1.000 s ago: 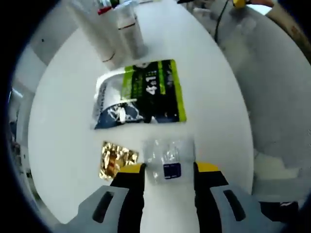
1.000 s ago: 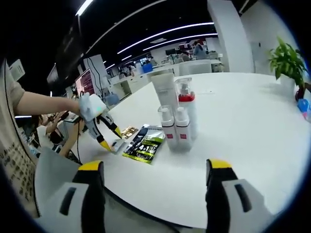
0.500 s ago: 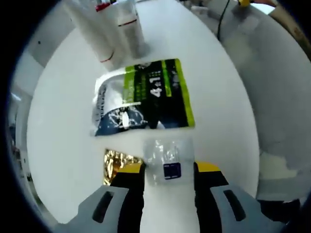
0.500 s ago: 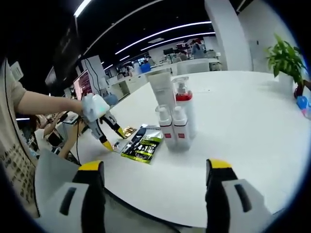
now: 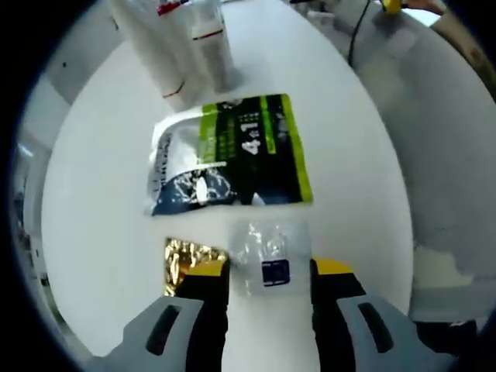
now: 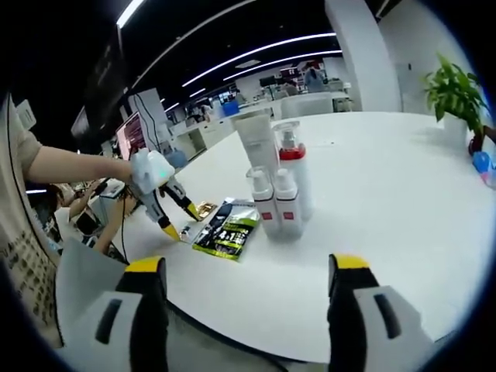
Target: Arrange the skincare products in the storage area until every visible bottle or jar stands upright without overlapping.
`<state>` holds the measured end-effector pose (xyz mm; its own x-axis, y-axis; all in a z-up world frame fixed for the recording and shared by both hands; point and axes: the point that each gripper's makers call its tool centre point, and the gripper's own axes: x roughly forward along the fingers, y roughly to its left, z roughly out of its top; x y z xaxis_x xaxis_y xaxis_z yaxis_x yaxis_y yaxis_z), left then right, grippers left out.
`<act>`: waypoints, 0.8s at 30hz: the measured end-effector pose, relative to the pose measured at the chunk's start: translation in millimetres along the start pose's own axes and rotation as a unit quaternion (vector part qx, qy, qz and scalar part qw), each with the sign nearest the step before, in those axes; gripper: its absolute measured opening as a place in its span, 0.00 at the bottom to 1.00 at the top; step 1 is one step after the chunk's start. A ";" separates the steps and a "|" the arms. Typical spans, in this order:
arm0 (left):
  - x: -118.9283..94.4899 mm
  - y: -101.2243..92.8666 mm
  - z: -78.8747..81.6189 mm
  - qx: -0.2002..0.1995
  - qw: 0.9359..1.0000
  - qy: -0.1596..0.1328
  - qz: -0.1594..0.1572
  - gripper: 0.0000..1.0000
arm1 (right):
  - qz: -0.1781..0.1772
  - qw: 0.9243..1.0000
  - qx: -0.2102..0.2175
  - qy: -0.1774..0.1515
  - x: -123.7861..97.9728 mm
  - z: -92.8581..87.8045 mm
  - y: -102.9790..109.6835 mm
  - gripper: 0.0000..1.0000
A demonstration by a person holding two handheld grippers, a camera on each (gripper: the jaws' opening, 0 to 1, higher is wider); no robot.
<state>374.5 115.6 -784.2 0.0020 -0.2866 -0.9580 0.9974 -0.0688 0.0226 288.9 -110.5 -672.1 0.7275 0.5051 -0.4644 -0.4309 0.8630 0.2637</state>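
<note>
A small clear sachet (image 5: 267, 252) with a blue square lies flat on the white table (image 5: 101, 201), between the yellow tips of my open left gripper (image 5: 271, 268). A gold foil sachet (image 5: 188, 256) lies beside it, partly behind the left jaw. Beyond them lies a green-and-black pouch (image 5: 232, 155), flat. White bottles (image 5: 186, 43) stand upright further on. In the right gripper view the left gripper (image 6: 180, 221) points down at the clear sachet (image 6: 186, 232), near the pouch (image 6: 226, 229) and the upright bottles (image 6: 279, 186). My right gripper (image 6: 248, 267) hangs open at the table's near edge, holding nothing.
The round table's edge (image 5: 403, 232) runs close on the right of the left gripper. A person's arm (image 6: 70, 164) holds the left gripper. A potted plant (image 6: 457, 93) and a blue object (image 6: 483, 167) stand at the far right of the table. Desks and screens fill the background.
The left gripper has crept forward, so the pouch looks closer and the gold sachet now sits partly behind its left jaw. The right gripper has barely moved.
</note>
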 end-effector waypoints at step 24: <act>-26.2 -2.1 5.2 -0.155 0.983 -0.083 0.055 0.53 | 0.003 1.000 -0.012 -0.008 -1.3 2.6 3.2 0.86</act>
<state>371.9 118.3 -757.6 0.1240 -0.4300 -0.8943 0.9663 0.2572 0.0103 288.0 -108.4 -668.4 0.7328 0.5104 -0.4499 -0.4473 0.8597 0.2467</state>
